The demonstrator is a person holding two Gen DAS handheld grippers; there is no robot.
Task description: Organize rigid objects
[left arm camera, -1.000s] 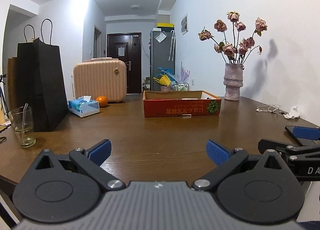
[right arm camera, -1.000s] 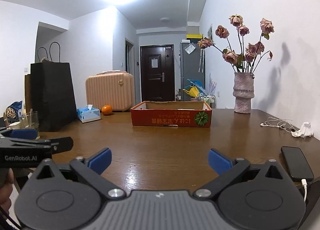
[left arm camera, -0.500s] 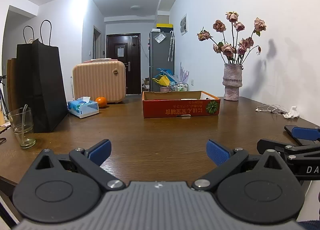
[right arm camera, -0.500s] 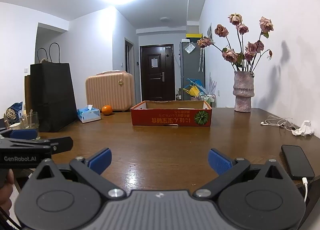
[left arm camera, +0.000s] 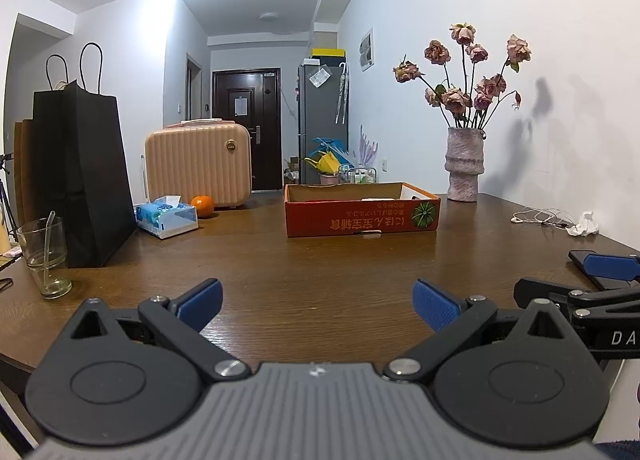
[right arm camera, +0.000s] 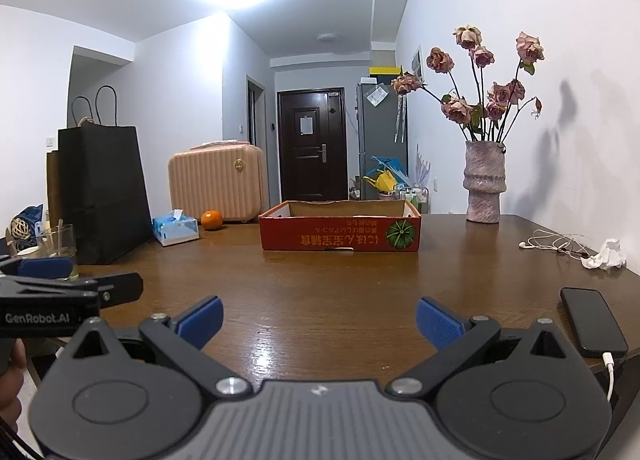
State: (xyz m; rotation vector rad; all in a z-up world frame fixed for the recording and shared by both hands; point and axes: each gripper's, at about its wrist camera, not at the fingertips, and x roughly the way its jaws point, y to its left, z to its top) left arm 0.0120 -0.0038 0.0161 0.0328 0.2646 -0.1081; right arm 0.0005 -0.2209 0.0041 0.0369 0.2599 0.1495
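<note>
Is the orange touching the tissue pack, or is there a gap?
Apart. The right wrist view shows bare table between the orange and the tissue pack. In the left wrist view they overlap.

Cardboard box [right arm camera: 339, 234]: interior hidden behind its near wall; contents cannot be told.
Black paper bag [left arm camera: 86, 176]: contents hidden; a brown bag behind it mostly covered.
Phone [right arm camera: 592, 326]: near end masked by the right gripper body.
Left gripper [right arm camera: 60, 280]: cut off by the right wrist view's left edge.
Box lettering: upside down, too small to read.
</note>
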